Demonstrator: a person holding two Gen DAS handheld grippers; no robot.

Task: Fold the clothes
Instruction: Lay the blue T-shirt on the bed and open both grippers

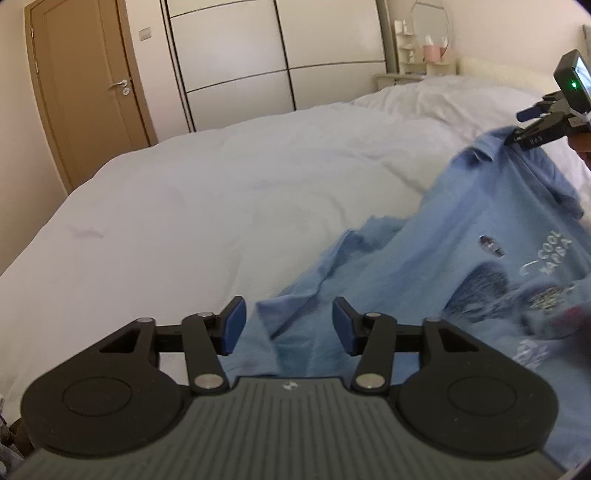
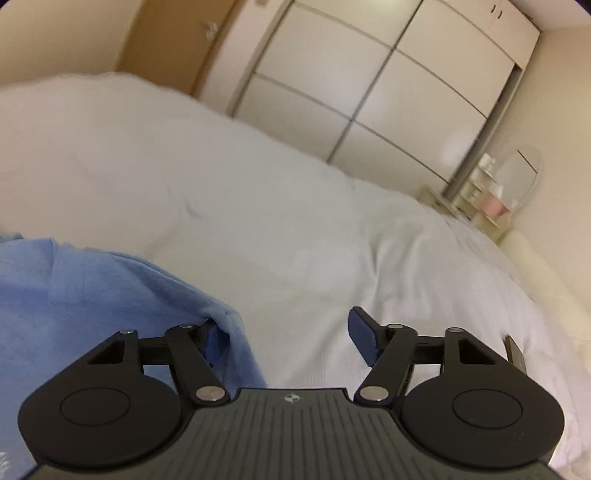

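Light blue T-shirt (image 1: 461, 266) lies crumpled on the white duvet (image 1: 221, 206) of the bed, printed side up: white lettering and a dark graphic show near its right part. One end of the shirt is lifted off the bedding, drawn up to the right gripper (image 1: 515, 127), which sits high at the far right in the left wrist view. The rest trails down in folds to the near edge of the bed.

Right gripper, own camera: jaws stand wide apart, blue pads (image 2: 364, 338) showing; shirt cloth (image 2: 92, 295) drapes over and hides most of the left-hand finger, nothing lies between the two fingers. The cloth hangs on that finger; no pinch visible.

Left gripper (image 1: 288, 325): jaws spread wide, nothing gripped, hovering low over the near hem of the shirt, cloth visible in the gap below the pads.

Beyond the bed: white wardrobe (image 1: 229, 55) with sliding panels, brown door (image 1: 88, 92) to its left, small vanity shelf with a round mirror (image 1: 432, 26) in the far corner.
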